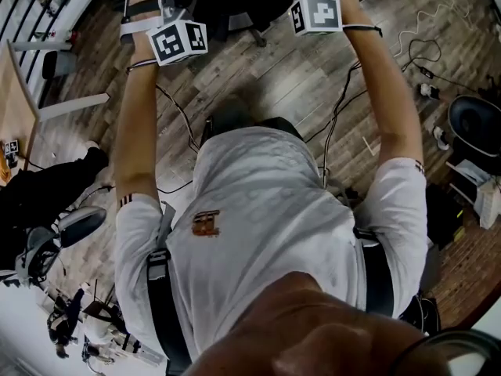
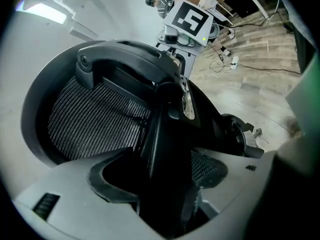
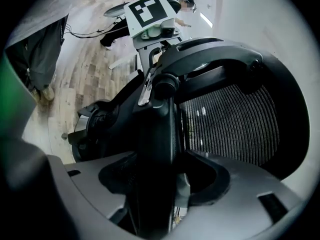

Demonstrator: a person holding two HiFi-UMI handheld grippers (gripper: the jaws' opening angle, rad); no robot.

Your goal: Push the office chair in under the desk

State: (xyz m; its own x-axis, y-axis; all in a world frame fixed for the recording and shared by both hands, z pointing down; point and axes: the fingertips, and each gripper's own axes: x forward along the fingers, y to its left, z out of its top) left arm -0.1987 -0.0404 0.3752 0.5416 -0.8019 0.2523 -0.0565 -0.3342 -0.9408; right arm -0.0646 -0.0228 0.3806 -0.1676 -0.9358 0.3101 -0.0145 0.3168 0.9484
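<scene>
The black office chair (image 1: 227, 2) stands in front of me at the top of the head view, mostly hidden by my arms. Its mesh back (image 2: 95, 121) and curved black frame (image 2: 135, 59) fill the left gripper view. My left gripper (image 2: 165, 184) is shut on the frame's upright edge. My right gripper (image 3: 155, 189) is shut on the same frame from the other side, with the mesh back (image 3: 230, 124) to its right. Each gripper's marker cube shows in the other's view: the right cube (image 2: 187, 19) and the left cube (image 3: 148, 11). Both cubes, left (image 1: 176, 41) and right (image 1: 317, 14), sit side by side.
A wooden desk top (image 1: 14, 108) with white legs lies at the left edge. Cables (image 1: 344, 108) trail over the plank floor. A black round seat (image 1: 477, 124) and boxes stand at the right. A person in dark clothes (image 1: 47, 194) is at the left.
</scene>
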